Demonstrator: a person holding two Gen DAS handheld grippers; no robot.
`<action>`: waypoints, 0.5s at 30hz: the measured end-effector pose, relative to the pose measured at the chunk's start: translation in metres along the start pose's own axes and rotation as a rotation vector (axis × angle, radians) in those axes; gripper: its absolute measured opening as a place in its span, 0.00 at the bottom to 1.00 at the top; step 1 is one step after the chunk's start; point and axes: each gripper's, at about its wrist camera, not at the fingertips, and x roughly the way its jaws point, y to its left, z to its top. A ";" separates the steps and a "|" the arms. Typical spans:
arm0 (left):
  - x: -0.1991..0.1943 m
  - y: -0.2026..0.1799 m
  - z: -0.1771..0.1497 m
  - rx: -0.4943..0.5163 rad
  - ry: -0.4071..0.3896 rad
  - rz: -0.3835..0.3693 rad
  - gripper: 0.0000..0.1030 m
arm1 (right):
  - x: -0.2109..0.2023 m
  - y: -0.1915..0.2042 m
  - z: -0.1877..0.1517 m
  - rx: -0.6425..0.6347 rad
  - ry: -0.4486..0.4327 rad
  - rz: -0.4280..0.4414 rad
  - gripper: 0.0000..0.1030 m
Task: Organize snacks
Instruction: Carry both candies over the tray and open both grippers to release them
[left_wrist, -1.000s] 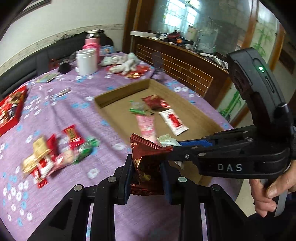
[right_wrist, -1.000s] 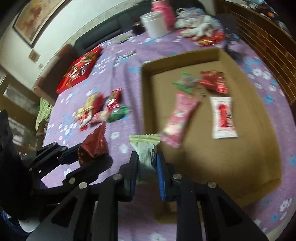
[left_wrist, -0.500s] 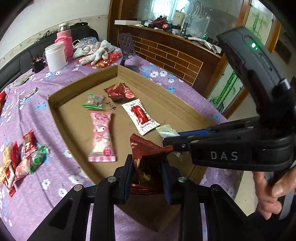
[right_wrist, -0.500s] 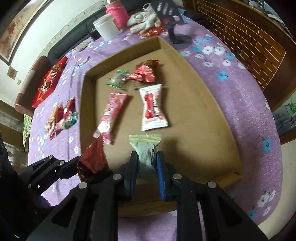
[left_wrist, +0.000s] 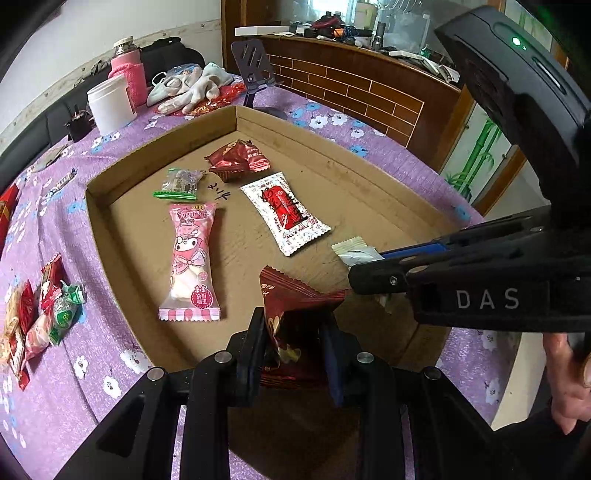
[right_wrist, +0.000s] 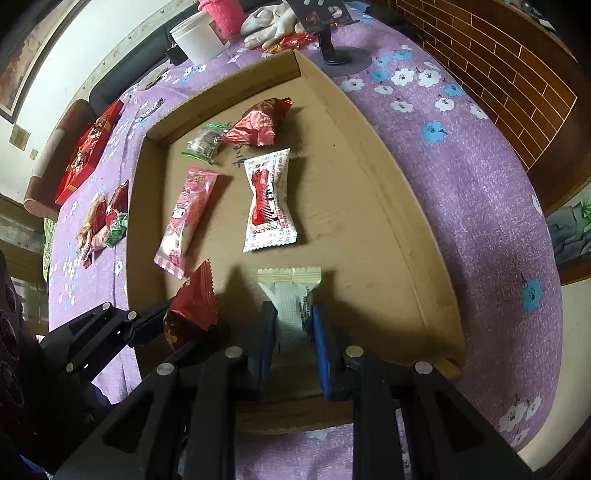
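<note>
Over the near edge of the cardboard tray (left_wrist: 332, 155), the left gripper (left_wrist: 295, 347) has its fingers pinching a dark red snack packet (left_wrist: 291, 306), while the right gripper (right_wrist: 291, 332) pinches a white snack packet (right_wrist: 290, 295). 4 snacks lie in the tray's far half.

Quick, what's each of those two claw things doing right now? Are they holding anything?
Left gripper: jaws closed on a dark red snack packet.
Right gripper: jaws closed on a white snack packet.
</note>
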 end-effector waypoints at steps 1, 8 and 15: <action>0.000 0.000 0.000 0.002 0.000 0.003 0.29 | 0.001 0.001 0.001 -0.002 0.001 0.000 0.19; 0.001 -0.003 0.000 0.024 -0.004 0.029 0.29 | 0.002 0.001 0.001 0.002 0.002 -0.004 0.20; -0.002 -0.007 0.001 0.041 -0.011 0.041 0.29 | -0.002 0.001 0.000 0.003 -0.012 -0.016 0.20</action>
